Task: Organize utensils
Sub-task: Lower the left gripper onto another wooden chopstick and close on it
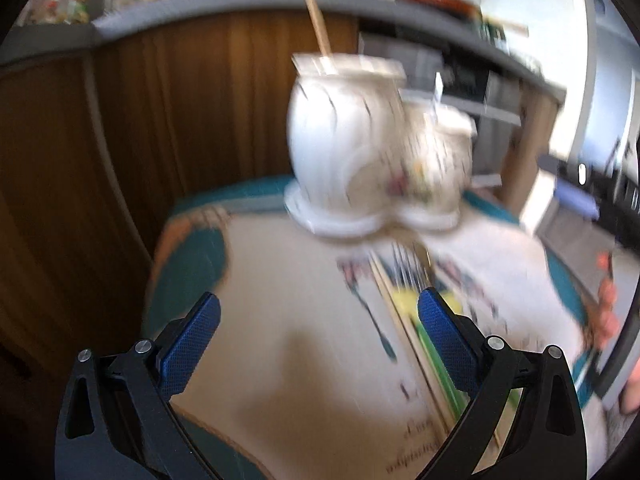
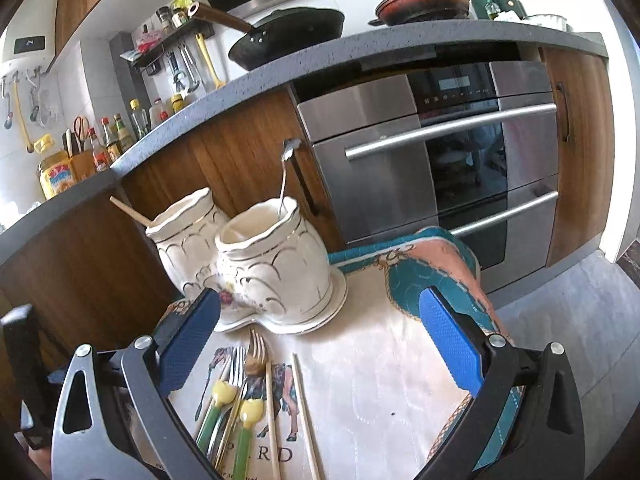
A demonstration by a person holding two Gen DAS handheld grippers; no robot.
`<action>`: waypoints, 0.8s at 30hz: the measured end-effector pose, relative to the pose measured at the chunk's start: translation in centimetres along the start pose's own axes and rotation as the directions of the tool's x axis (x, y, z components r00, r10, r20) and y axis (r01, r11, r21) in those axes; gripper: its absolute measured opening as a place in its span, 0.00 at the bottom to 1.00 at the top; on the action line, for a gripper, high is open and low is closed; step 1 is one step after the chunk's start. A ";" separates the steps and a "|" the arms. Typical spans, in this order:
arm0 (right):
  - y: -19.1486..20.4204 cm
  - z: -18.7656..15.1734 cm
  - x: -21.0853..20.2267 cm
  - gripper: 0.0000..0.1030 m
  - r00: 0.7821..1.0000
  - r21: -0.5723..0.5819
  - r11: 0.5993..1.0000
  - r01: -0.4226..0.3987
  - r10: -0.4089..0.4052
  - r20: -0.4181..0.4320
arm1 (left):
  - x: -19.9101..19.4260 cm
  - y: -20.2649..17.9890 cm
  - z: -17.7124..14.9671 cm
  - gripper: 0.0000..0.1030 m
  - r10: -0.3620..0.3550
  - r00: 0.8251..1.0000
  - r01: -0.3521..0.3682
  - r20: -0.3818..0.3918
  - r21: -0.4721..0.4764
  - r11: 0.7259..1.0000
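Both claws stand wide with nothing between their pads. From the left gripper (image 1: 319, 328), all smeared by motion blur, I make out the twin white ceramic holders (image 1: 372, 152) at the far edge of the cloth (image 1: 260, 320), a chopstick (image 1: 318, 24) poking from the nearer pot, and loose cutlery only as streaks. The right gripper (image 2: 320, 336) gives the sharp look: a metal utensil (image 2: 285, 176) already stands in the second pot, while the forks (image 2: 240, 384) with green and yellow handles and the loose chopsticks (image 2: 306, 416) lie on the cloth, unsorted. I'd judge the job barely started.
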State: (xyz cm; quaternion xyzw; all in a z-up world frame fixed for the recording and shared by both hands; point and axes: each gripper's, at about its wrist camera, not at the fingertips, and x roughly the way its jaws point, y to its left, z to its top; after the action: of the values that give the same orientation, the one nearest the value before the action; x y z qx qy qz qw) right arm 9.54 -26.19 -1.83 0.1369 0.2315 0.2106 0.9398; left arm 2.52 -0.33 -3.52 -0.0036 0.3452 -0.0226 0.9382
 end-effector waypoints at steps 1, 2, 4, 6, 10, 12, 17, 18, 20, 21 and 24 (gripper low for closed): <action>0.1 -0.1 0.1 0.96 1.000 -0.006 1.000 -0.004 0.004 -0.004 | 0.5 -0.4 -0.4 0.95 -0.012 0.999 0.012 -0.047 0.004 1.000; 0.3 -0.2 0.2 0.96 1.000 -0.021 1.000 -0.004 0.004 -0.009 | 0.8 -0.5 -0.7 0.95 -0.020 0.997 0.020 -0.071 0.003 1.000; 0.6 -0.4 0.5 0.96 1.000 -0.051 0.999 0.007 -0.008 -0.016 | 1.3 -0.9 -1.2 0.93 -0.025 0.993 0.026 -0.111 0.003 1.000; 0.7 -0.5 0.6 0.96 1.000 -0.072 0.997 0.015 -0.017 -0.025 | 1.6 -1.3 -1.4 0.93 -0.010 0.990 0.013 -0.140 0.015 1.000; 0.7 -0.6 0.7 0.96 0.999 -0.084 0.996 0.007 -0.010 -0.037 | 2.1 -1.8 -1.7 0.85 -0.007 0.983 0.011 -0.183 0.022 1.000; 0.6 -0.6 0.6 0.96 0.999 -0.087 0.996 0.007 -0.011 -0.039 | 2.2 -2.0 -1.8 0.78 -0.015 0.980 0.020 -0.198 0.024 1.000; 0.4 -0.5 0.4 0.96 0.999 -0.089 0.996 0.001 -0.005 -0.039 | 2.2 -2.1 -1.5 0.64 -0.001 0.976 0.008 -0.217 0.028 1.000; 0.4 -0.5 0.4 0.96 0.999 -0.091 0.996 -0.001 -0.002 -0.039 | 2.2 -2.2 -1.4 0.62 -0.003 0.975 0.011 -0.222 0.034 0.999; 0.5 -0.6 0.3 0.96 0.999 -0.101 0.995 -0.005 0.001 -0.038 | 2.5 -2.9 -1.0 0.58 0.010 0.974 0.003 -0.226 0.058 0.998; 0.5 -0.6 0.3 0.96 0.999 -0.108 0.994 -0.004 0.000 -0.038 | 2.5 -3.1 -0.9 0.57 0.016 0.973 -0.001 -0.231 0.067 0.998; 1.0 -0.7 0.3 0.96 0.999 -0.131 0.991 -0.002 -0.002 -0.036 | 3.0 -4.3 -0.6 0.45 0.043 0.965 -0.016 -0.259 0.106 0.994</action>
State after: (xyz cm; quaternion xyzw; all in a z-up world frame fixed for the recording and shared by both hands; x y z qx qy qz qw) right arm 9.13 -25.10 -2.20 0.0713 0.2343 0.2277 0.9424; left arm 4.18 -4.72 -5.83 0.0530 0.4641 -0.0266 0.8838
